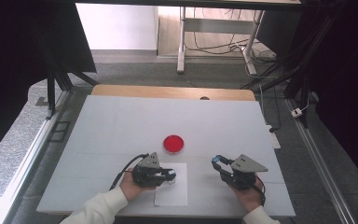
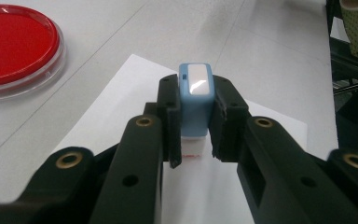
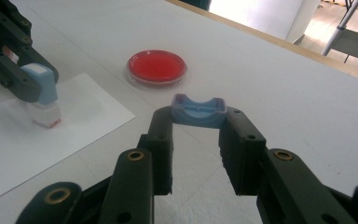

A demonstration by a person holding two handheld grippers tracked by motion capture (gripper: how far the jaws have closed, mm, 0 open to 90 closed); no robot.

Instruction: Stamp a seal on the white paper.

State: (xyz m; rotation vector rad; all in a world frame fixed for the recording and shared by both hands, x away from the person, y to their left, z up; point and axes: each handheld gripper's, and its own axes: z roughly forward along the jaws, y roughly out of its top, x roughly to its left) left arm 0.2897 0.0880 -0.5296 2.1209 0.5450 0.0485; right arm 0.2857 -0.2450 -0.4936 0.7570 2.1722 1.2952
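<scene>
A small light-blue stamp (image 2: 195, 100) with a white base stands upright on a white sheet of paper (image 2: 116, 88), base on the sheet. My left gripper (image 2: 196, 119) is shut on its blue body. In the high view this gripper (image 1: 169, 176) sits over the paper (image 1: 172, 195). My right gripper (image 3: 199, 128) is shut on a light-blue cap (image 3: 199, 111), held just above the table to the right of the paper. A round red dish (image 1: 173, 143) lies on the table beyond both grippers. The right gripper view also has the stamp (image 3: 44, 95) and a red trace at its base.
The table carries a white mat (image 1: 121, 126) with a bare wooden strip (image 1: 168, 92) at its far edge. Dark stands and cables (image 1: 303, 88) flank the right side. A table leg frame (image 1: 182, 42) stands on the floor beyond.
</scene>
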